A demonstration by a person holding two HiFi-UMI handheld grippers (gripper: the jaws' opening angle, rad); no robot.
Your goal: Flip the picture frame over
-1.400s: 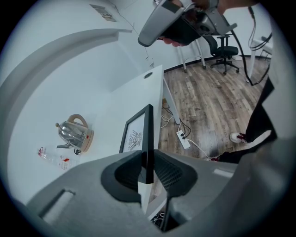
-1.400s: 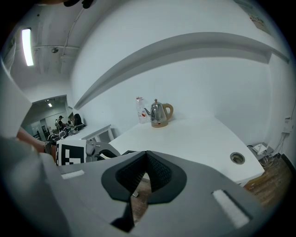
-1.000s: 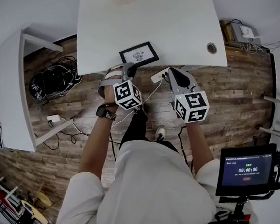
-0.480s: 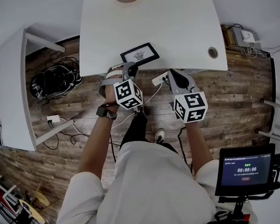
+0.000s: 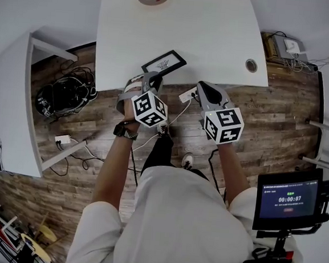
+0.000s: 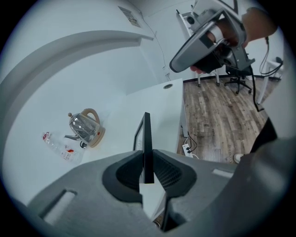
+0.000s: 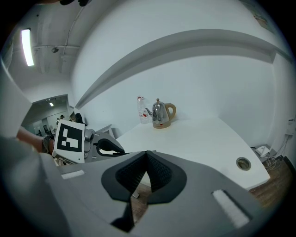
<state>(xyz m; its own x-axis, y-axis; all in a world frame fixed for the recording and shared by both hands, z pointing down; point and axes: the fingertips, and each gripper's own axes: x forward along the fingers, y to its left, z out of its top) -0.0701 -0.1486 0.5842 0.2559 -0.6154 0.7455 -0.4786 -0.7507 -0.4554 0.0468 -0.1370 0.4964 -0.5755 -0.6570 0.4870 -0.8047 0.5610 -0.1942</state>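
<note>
The picture frame [image 5: 164, 61] is seen as a slim black rectangle with a white face and a small dark drawing in the middle. It's sat at the near edge of the white table [image 5: 207, 34], left of centre. Its near edge is taken by the left gripper [image 5: 151, 82], whose jaws are closing with the frame between them. In the left gripper view the frame [image 6: 147, 134] is shown edge-on as a thin black strip, and both pads are pressed against it. Whether it's tipped up off the tabletop can't really be told. Further back, at the far-left end of the table, a clear bottle [image 6: 58, 146] with a red label is laid on its side. Just right of it a steel kettle [image 6: 85, 128] with a tan handle is stood. Nothing on the table is parked next to the frame. Right of the frame, the right gripper [image 5: 204, 90] is held over the table's front edge. Its jaws are brought together at the tips with nothing in them, as seen in the right gripper view. A white power strip [image 5: 186, 92] is spotted on the wooden floor [image 5: 268, 120] between the two grippers. Near the table's right corner a round cable hole [image 5: 251, 65] is cut. Way off to the right, a small screen [image 5: 289, 199] is mounted on a stand.
</note>
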